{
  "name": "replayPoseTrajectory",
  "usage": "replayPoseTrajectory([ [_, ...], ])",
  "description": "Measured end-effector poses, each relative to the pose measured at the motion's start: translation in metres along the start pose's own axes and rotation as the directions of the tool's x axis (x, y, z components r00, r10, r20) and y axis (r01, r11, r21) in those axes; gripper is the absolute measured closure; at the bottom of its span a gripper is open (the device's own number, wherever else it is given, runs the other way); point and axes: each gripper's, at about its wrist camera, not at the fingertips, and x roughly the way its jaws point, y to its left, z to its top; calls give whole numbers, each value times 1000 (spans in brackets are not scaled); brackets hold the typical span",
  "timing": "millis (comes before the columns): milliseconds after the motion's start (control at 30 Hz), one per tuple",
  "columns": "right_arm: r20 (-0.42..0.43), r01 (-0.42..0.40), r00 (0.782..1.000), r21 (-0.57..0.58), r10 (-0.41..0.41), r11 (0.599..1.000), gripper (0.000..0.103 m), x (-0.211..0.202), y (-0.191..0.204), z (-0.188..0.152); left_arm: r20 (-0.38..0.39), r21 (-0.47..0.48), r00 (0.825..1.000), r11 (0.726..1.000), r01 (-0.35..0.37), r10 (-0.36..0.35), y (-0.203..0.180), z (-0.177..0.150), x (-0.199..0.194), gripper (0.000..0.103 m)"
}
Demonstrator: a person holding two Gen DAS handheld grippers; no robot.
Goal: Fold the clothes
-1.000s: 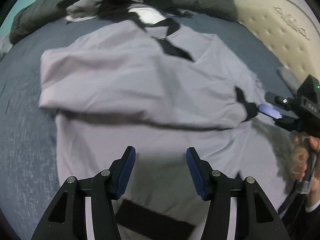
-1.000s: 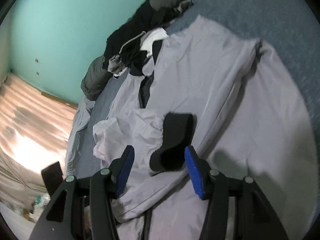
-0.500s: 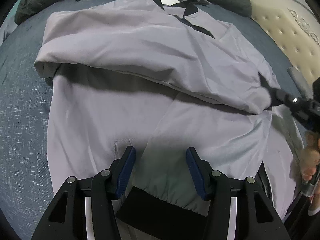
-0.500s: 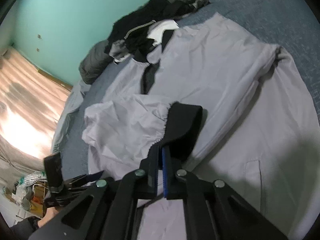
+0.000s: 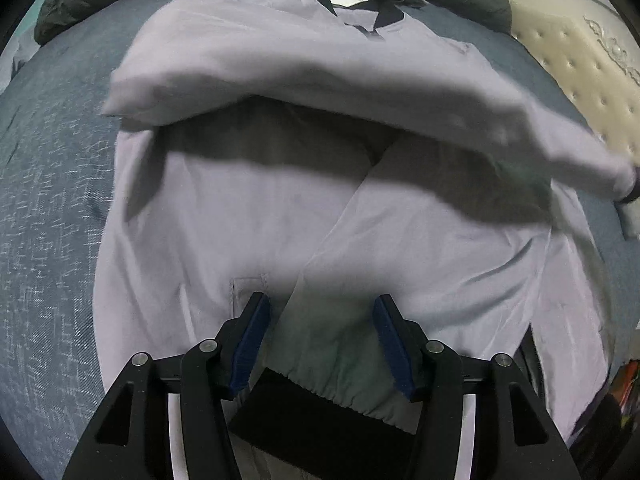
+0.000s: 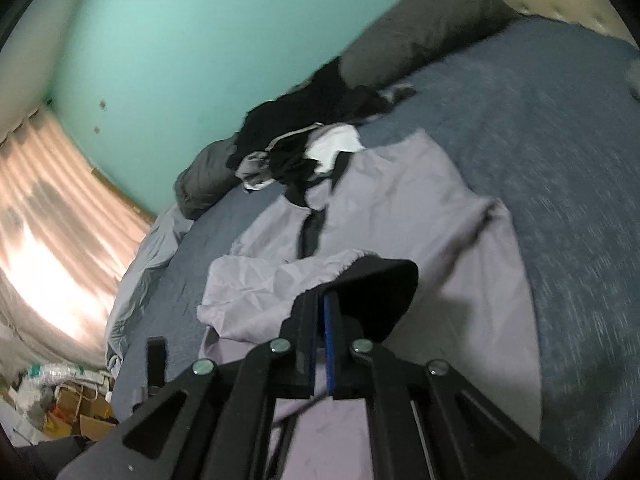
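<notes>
Now the right gripper (image 6: 320,320), pressed together, pinches the black cuff (image 6: 380,300) of the grey jacket (image 5: 320,208) lying on the bed (image 5: 52,200). Left gripper (image 5: 320,340) hangs spread over the near cuff (image 5: 320,420).

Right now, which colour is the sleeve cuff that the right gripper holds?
Black; the elastic sleeve cuff shows best in the right wrist view.
</notes>
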Motion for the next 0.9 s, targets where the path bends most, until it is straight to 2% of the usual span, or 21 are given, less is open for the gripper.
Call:
replayPoseTrajectory([
  [133,-11,10,1000,53,-9,999,100,1,-17,-6,78,-43,996,999,-28,32,20,7,-31,44],
  [267,35,18,999,79,-21,997,100,-7,-27,-3,139,-88,987,994,-70,82,44,19,-54,44],
  [433,34,25,999,108,-28,994,100,-5,-40,-3,137,-71,986,993,-90,99,56,33,-40,45],
  [567,27,30,999,119,-34,992,100,-3,-45,-4,134,-50,985,994,-102,108,65,43,-27,62],
  [667,32,38,999,116,-41,993,100,-5,-45,-3,132,-34,985,993,-111,115,71,50,-17,68],
  [900,23,44,999,117,-47,992,100,-1,-48,-3,155,-1,980,992,-125,124,78,67,-7,68],
])
